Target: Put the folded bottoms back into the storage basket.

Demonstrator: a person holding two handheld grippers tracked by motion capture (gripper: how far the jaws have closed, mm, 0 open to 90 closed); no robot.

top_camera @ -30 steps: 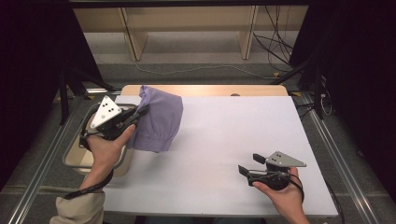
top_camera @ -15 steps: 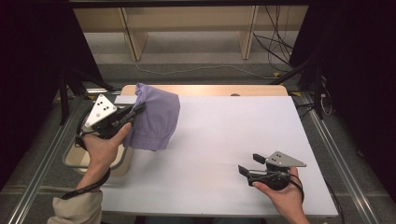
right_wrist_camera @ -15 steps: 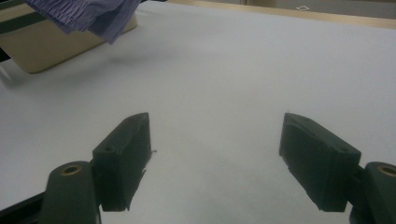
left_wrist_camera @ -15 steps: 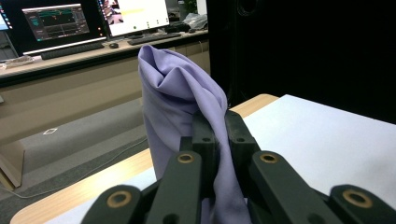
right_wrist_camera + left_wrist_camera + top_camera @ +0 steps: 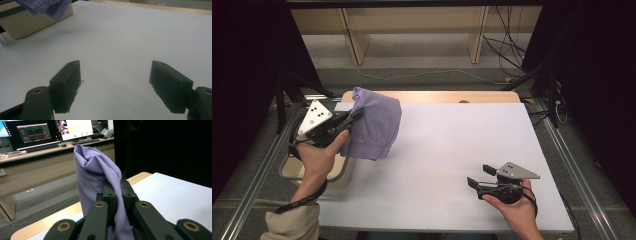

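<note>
Since a second ago, my left gripper (image 5: 357, 116) has carried the purple cloth (image 5: 374, 127) a little up and toward the far left corner of the tabletop (image 5: 447, 145); my right gripper (image 5: 479, 175) has kept its place.

Item, left gripper: black jaws clenched on the cloth, which is pinched between the pads in the left gripper view (image 5: 116, 192). Grey three-cornered plate on top, black cable trailing under my forearm. My left hand (image 5: 317, 157) wraps the body.

Item, purple cloth: soft, matte, lilac fabric, bunched into a loose hanging bundle with rounded folds at the top and a fine ribbed weave along its lower edge, as seen in the right gripper view (image 5: 45, 6). It hangs from the left gripper, lifted above the left edge of the tabletop, its lower hem over the beige bin (image 5: 339, 172).

Item, beige bin: smooth, box-shaped, rounded rim, standing off the tabletop's left side just below the cloth.

Item, right gripper: jaws released and standing wide apart, nothing between them, over the near right part of the tabletop, well apart from the cloth. My right hand (image 5: 517, 210) holds it from below.

Item, tabletop: flat white sheet, matte, with a pale wooden strip along the far edge.
</note>
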